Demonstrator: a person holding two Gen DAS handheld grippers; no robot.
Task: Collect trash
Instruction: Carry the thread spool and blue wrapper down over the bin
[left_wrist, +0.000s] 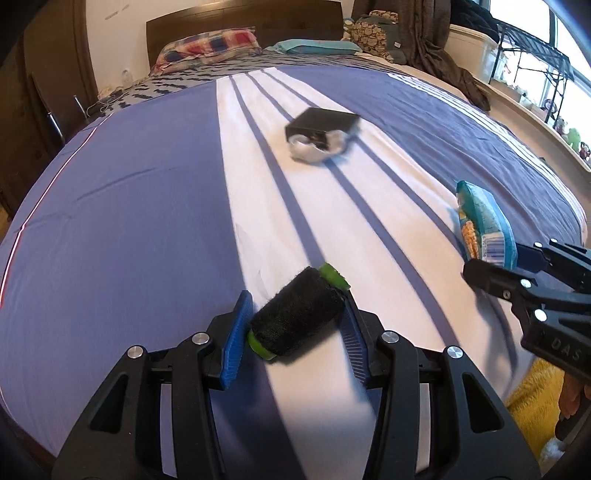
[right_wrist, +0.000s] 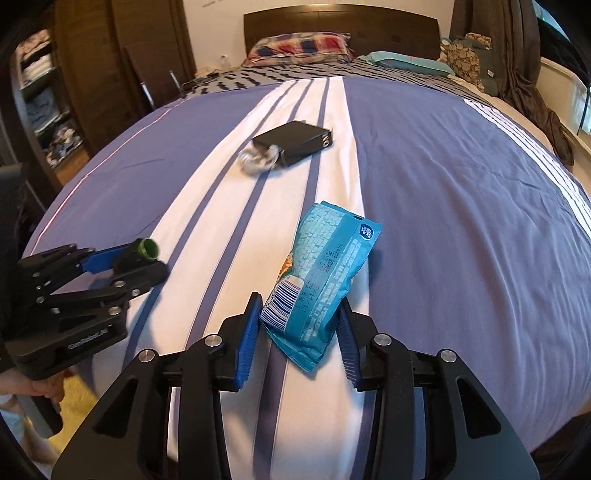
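While ribbed jaws clamp: left gripper fuzzy black spool | right gripper crinkly blue packet

A bedspread in muted purple-blue with a broad white band and thin stripes. On it, a black box, a pale grey-white crumpled wad, a turquoise snack packet with a white barcode, and a black spool — its ends bright green. Gripper pads are blue.

Daylight seemingly from right window; fisheye-bent edges, slight blur.
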